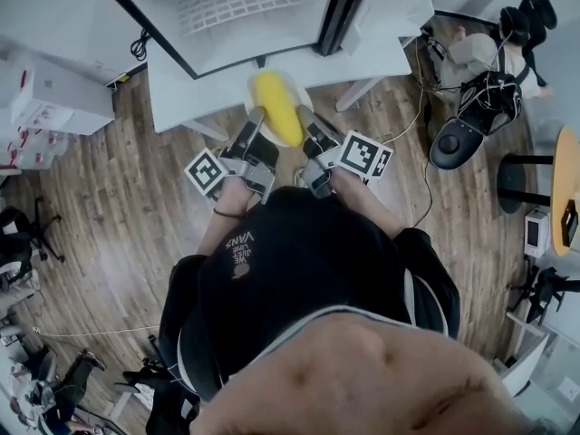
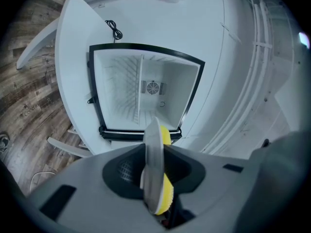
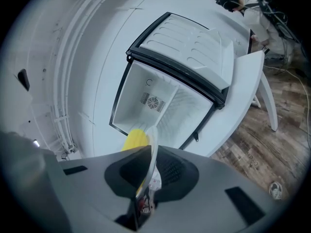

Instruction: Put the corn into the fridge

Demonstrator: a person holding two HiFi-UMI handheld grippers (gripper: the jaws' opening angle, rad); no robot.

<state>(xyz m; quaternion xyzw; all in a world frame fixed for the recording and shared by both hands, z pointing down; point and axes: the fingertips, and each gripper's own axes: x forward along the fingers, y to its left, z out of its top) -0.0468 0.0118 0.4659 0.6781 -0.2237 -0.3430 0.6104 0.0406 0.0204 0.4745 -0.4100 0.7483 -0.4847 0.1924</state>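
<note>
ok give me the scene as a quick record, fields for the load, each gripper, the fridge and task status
load: yellow corn cob lying on a round white plate
left gripper: shut on the plate's rim
right gripper: shut on the opposite rim
fridge: small white fridge on a white table, door swung open, ahead of both grippers
status: corn not yet inside the fridge

The fridge [image 2: 177, 89] mouth gapes open straight ahead. Its door [image 3: 187, 45] is swung wide to one side; a wire shelf [image 2: 130, 84] splits the cavity.
</note>
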